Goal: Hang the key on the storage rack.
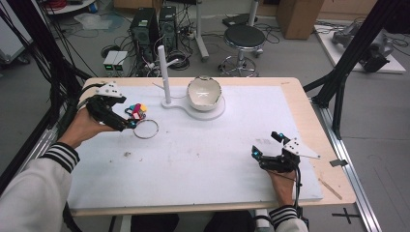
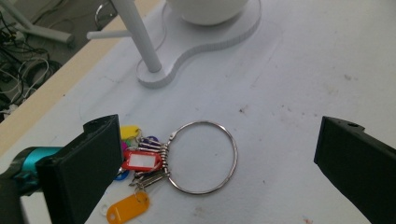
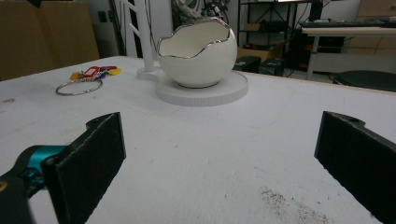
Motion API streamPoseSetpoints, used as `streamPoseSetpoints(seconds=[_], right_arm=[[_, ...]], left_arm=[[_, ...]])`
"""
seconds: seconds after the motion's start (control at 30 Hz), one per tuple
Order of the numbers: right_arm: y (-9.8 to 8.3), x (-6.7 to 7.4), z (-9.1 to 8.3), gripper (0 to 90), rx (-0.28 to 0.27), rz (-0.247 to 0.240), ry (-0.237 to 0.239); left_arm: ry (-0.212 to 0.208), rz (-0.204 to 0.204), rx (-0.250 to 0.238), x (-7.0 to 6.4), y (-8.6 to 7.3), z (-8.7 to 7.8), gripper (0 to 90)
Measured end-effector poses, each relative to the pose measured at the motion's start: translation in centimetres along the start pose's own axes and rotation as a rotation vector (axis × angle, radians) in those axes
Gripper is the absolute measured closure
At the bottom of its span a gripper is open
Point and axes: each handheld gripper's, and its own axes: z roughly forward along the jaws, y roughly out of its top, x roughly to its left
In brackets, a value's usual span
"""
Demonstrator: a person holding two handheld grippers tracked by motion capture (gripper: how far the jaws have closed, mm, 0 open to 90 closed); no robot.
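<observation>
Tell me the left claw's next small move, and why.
Probably lower the left claw and close on the key ring: its jaws stand wide open either side of the ring, which lies flat on the table, ungrasped.

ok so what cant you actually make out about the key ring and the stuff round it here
- Left gripper view: the left jaw covers some tags beside the key ring; their count is unclear.
- High view: the red tag is too small to read.
- Right gripper view: the egg-shaped bowl hides its own inside behind its wall.
- Left gripper view: the white post is cut off by the top edge.
</observation>
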Motion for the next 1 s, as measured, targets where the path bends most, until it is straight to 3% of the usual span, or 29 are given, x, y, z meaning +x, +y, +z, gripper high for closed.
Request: streamPoseSetpoints(seconds=[0.53, 0.7, 1.0], right_arm=[[0.0, 0.0, -0.1, 1.4, -0.002, 0.001, 0.000], [0.0, 0.0, -0.1, 1.4, -0.004, -0.003, 0.000], [0.0, 0.0, -0.1, 1.4, -0.010, 0.000, -0.003]], left_arm=[[-0.050, 0.026, 0.191, -0.1, 2.0, 4.3, 1.7], [-0.075, 0.031, 0.222, -0.3, 2.1, 5.5, 1.7], [-0.106, 0.024, 0.353, -0.8, 1.7, 8.4, 1.7]])
